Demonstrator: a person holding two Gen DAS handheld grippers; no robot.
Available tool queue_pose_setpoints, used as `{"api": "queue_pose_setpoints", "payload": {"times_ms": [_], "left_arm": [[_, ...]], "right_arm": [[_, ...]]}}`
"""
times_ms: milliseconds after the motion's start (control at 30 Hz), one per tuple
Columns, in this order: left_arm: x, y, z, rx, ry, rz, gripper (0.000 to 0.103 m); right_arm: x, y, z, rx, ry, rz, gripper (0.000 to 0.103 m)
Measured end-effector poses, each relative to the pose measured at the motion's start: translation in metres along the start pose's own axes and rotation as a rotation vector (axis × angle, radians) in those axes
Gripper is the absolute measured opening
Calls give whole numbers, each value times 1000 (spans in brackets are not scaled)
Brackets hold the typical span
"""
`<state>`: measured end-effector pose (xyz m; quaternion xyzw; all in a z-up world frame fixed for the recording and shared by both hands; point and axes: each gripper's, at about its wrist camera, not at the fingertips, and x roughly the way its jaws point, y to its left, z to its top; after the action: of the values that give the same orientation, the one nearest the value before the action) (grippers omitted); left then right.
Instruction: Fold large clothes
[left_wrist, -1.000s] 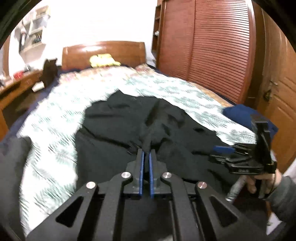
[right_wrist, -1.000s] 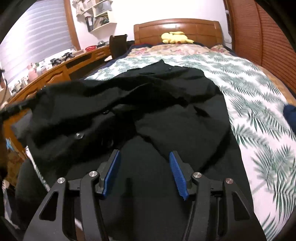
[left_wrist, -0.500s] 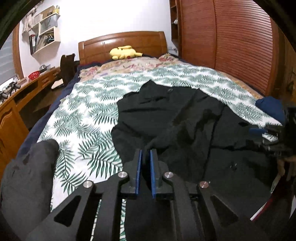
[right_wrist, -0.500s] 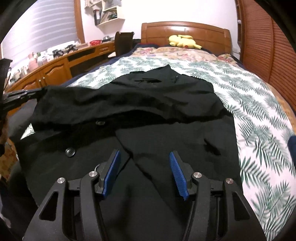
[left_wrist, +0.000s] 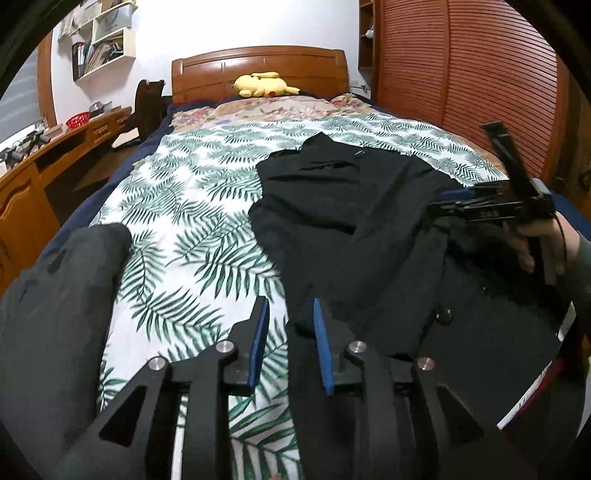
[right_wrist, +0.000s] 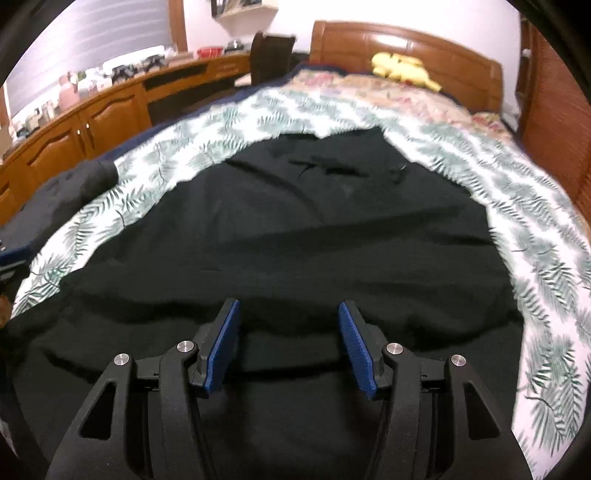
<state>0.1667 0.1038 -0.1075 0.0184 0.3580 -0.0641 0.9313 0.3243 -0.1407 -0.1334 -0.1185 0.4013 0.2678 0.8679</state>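
Our left hand-held gripper (left_wrist: 288, 338) is opening: a second ago its blue pads were pinched together on the black cloth, and now they stand apart with the edge of the black coat (left_wrist: 354, 221) lying loose between them, no longer pressed. We read that as a release, the left flap having been carried across and dropped. Our right hand-held gripper (right_wrist: 288, 343) hangs over the coat with its jaws apart and nothing in them, as wide as it was a second ago, and it has swung sideways so that it now faces the middle of the garment. In the left view we see it out to the right, held in our right hand (left_wrist: 543, 243). The coat lies spread on the palm-leaf bedspread (left_wrist: 192, 206) at the foot of the bed, collar toward the headboard (left_wrist: 258, 70), its buttoned front folded partly over itself. A second dark garment (left_wrist: 55, 295) sits bunched at the bed's left edge. We judge one fold done; the right side most likely comes next.
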Motion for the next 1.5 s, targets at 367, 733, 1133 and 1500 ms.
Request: {"api": "queue_pose_setpoints", "payload": {"times_ms": [367,733,1133,1500], "left_arm": [[-10,9,-22,-31,7,6,25],[-4,3,-53,-53,80,39,27],[-11,6,-73,-76,87,66,29],[-13,0,-74,-71,104,114,32]], "right_arm": [[31,14,-20,-53,133,-4,61],[-65,14,-95,-32,27,-73,61],[-139,-28,-190,186,16,-137,61],[-146,-30,-207,197,0,-142,63]]}}
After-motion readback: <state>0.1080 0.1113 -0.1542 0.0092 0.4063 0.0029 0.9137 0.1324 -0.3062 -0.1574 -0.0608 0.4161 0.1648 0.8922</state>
